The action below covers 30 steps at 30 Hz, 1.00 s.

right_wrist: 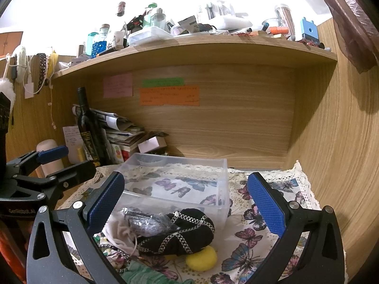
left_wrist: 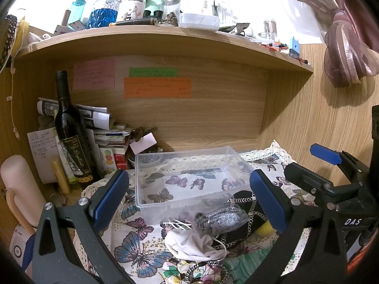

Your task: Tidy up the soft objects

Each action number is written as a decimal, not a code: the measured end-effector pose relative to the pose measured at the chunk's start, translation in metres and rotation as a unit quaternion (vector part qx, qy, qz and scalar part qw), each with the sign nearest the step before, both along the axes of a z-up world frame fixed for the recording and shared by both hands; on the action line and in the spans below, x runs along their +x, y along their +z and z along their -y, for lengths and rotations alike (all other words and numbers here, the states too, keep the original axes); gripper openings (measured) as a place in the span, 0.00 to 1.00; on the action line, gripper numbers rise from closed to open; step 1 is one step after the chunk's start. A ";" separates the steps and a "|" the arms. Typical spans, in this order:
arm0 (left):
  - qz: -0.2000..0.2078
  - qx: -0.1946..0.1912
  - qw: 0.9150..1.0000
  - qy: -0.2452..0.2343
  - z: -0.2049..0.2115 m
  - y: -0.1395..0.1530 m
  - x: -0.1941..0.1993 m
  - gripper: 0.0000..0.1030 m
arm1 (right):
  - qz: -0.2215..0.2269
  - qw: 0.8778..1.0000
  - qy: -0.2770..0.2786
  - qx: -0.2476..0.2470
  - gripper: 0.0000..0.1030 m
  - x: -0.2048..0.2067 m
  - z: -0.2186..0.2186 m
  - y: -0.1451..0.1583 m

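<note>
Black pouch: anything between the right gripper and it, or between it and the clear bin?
Partly. A clear bag of silvery stuff lies on the black pouch at its left end; its right side is bare. The right gripper is open, directly above. The clear bin sits directly behind, with only its near wall to clear.

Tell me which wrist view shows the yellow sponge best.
The right wrist view: the yellow sponge lies in the open on the butterfly cloth, tucked against the black studded pouch. In the left wrist view only a sliver of it shows, behind that tool's right finger.
</note>
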<state>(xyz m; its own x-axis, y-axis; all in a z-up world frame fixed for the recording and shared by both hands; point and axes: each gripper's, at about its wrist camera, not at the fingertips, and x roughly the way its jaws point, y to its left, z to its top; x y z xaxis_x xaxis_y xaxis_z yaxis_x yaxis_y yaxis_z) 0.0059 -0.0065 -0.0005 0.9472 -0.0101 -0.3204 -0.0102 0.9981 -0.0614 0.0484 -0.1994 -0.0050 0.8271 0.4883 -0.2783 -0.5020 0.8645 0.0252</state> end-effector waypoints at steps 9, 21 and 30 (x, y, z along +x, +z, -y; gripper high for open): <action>0.005 0.003 1.000 -0.002 -0.001 -0.001 0.001 1.00 | -0.002 1.000 -0.002 0.002 1.00 -0.001 0.001 -0.002; -0.056 -0.038 0.997 -0.036 -0.009 -0.026 0.025 1.00 | -0.019 1.000 -0.018 0.003 1.00 0.012 0.012 -0.014; -0.134 -0.037 0.988 -0.068 0.008 -0.063 0.054 1.00 | -0.093 0.995 -0.021 -0.012 0.95 0.034 0.029 -0.052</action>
